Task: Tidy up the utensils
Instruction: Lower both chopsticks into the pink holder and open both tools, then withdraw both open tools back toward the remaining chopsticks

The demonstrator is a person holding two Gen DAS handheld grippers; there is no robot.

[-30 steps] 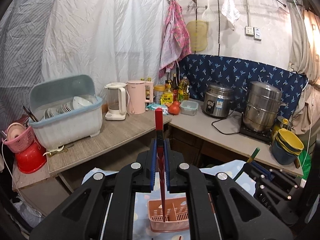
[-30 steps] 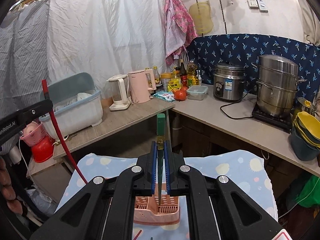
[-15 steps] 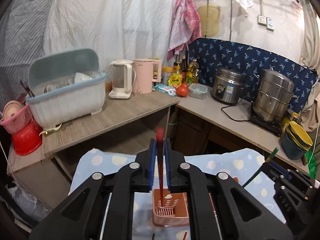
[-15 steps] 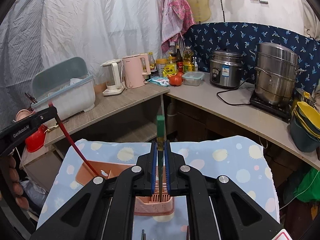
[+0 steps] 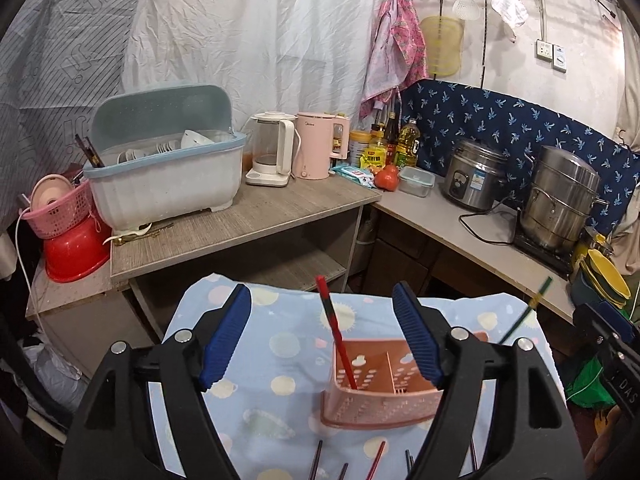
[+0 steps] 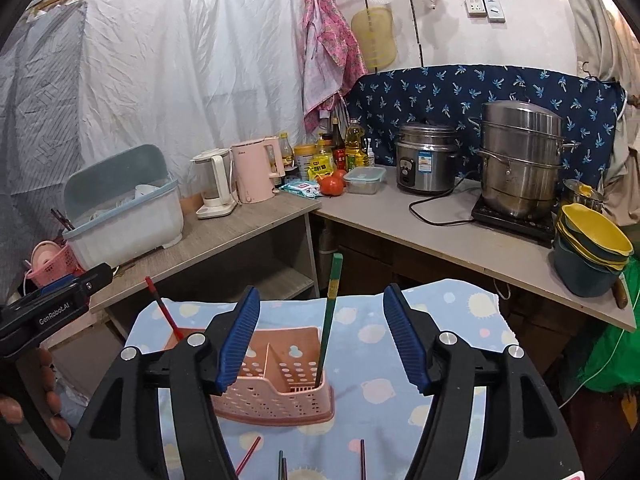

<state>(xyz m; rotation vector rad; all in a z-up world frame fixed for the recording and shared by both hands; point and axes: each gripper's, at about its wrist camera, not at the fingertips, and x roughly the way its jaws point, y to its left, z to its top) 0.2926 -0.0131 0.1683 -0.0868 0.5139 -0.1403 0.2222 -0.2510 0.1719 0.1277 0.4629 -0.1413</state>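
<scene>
Left wrist view shows both grippers (image 5: 322, 336) (image 6: 322, 338) spread apart, red chopstick (image 5: 336, 332) and green chopstick (image 6: 329, 312) standing in the pink caddy (image 5: 380, 404); next, I judge, comes picking loose chopsticks (image 5: 376, 458) lying just before the caddy.

Both views are evenly and fairly brightly lit, with the strongest light high and to the right of each tool – the wall (image 5: 516, 60) up there washes out pale. Glare streaks the steel pots (image 6: 520, 164) beyond the right tool. Shadows are soft and dark under the desk (image 5: 248, 216) ahead. Focus is sharp, without motion blur – fisheye bending curves straight edges and black corners frame each view
</scene>
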